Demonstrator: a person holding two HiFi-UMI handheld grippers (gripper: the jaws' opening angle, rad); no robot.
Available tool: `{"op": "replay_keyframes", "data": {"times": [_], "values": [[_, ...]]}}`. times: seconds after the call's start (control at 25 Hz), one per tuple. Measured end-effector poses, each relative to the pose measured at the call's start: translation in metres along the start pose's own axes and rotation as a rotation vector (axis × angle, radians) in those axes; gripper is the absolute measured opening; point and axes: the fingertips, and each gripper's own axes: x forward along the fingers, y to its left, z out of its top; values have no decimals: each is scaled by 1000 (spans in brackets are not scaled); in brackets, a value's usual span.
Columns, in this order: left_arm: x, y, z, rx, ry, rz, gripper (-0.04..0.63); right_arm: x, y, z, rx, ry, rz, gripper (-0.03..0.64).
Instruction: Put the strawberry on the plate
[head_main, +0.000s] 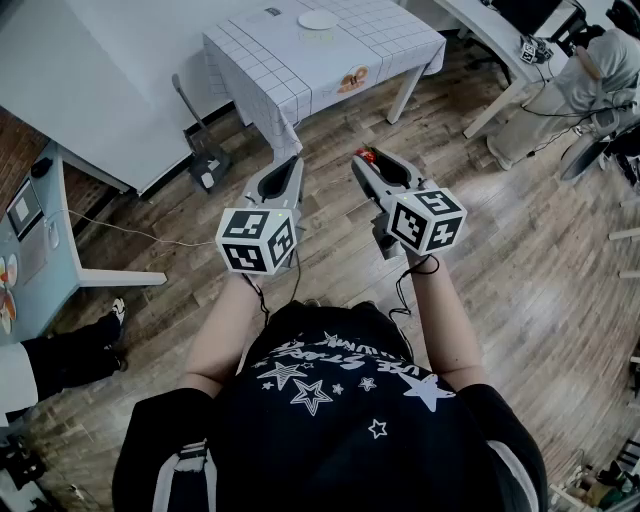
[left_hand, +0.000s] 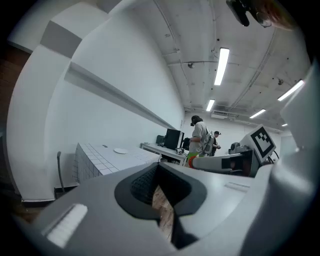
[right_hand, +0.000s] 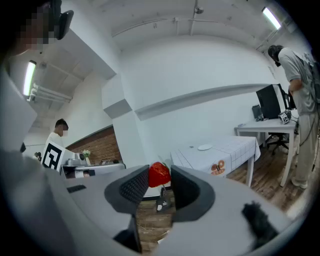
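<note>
The left gripper (head_main: 289, 164) is pointing forward and slightly downward over the wooden floor (head_main: 530, 260). Its jaws are meeting at the tips and gripping nothing. Only a sliver of floor is showing through the hollow behind them. Well ahead of this tool and a little to its left, a table (head_main: 262, 62) under a white checked cloth is standing against the wall. A white plate (head_main: 318, 20) is lying on the table's far part with nothing on it.

Just beside the left gripper, on its right and about level with it, the right gripper (head_main: 373, 166) is pointing the same way, also slightly downward. Its jaws are standing fairly wide and pressing on the strawberry (right_hand: 159, 175), which is sitting right at their tips. The red fruit is filling the gap from pad to pad, and a bit of green is showing in the left gripper view. The strawberry is hanging in the air above the floor, well short of the table. From this tool the plate is lying well ahead and somewhat to the right of the jaws.

Farther right, well apart from both tools, a person in grey (head_main: 600, 62) is bending over a white desk (head_main: 500, 40).
</note>
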Motion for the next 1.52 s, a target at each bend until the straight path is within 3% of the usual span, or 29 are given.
{"op": "replay_keyframes", "data": {"times": [0.36, 0.84, 1.08, 1.52], "values": [[-9, 27, 2, 8, 4, -16, 8, 31, 26, 0, -27, 11, 7, 144], [-20, 23, 1, -1, -9, -49, 8, 18, 38, -10, 5, 2, -16, 143], [-19, 8, -6, 9, -9, -84, 8, 1, 32, -25, 23, 19, -46, 144], [21, 28, -7, -3, 16, -38, 8, 33, -15, -17, 67, -4, -20, 144]]}}
